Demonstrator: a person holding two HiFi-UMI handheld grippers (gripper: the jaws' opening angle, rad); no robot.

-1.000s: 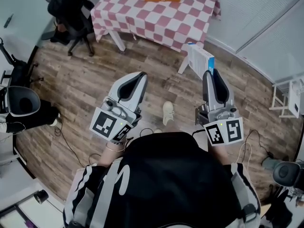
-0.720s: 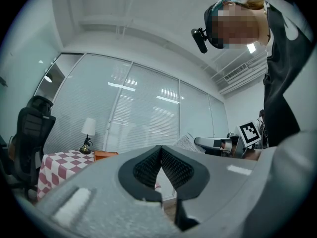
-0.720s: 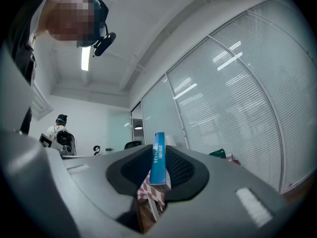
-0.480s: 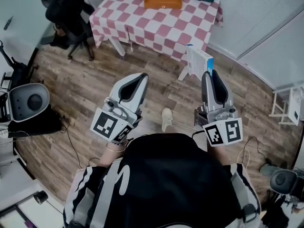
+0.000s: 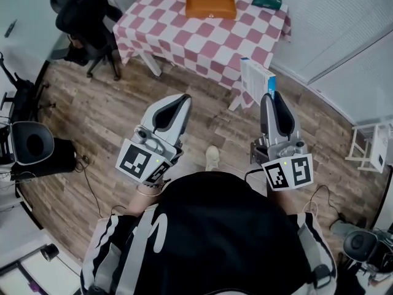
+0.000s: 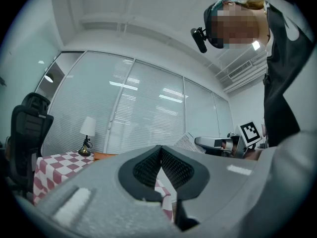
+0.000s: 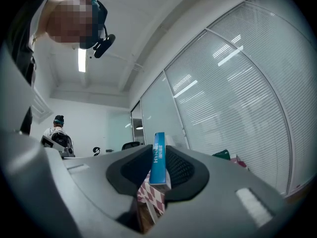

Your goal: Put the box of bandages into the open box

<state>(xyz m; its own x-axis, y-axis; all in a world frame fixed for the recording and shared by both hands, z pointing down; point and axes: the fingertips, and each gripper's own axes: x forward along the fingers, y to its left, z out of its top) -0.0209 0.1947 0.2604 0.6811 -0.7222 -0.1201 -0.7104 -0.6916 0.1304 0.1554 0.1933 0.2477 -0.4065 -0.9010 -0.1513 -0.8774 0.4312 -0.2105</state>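
Now: right tool point(image 5: 271, 97) clamped on bandage box point(image 5: 256, 78) | left tool point(image 5: 180, 98) together | orange box point(image 5: 210, 10) on checkered table point(image 5: 184, 39)

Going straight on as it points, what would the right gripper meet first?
Probably the checked tablecloth at its near edge, led by the box of bandages in the right gripper; depth unclear.
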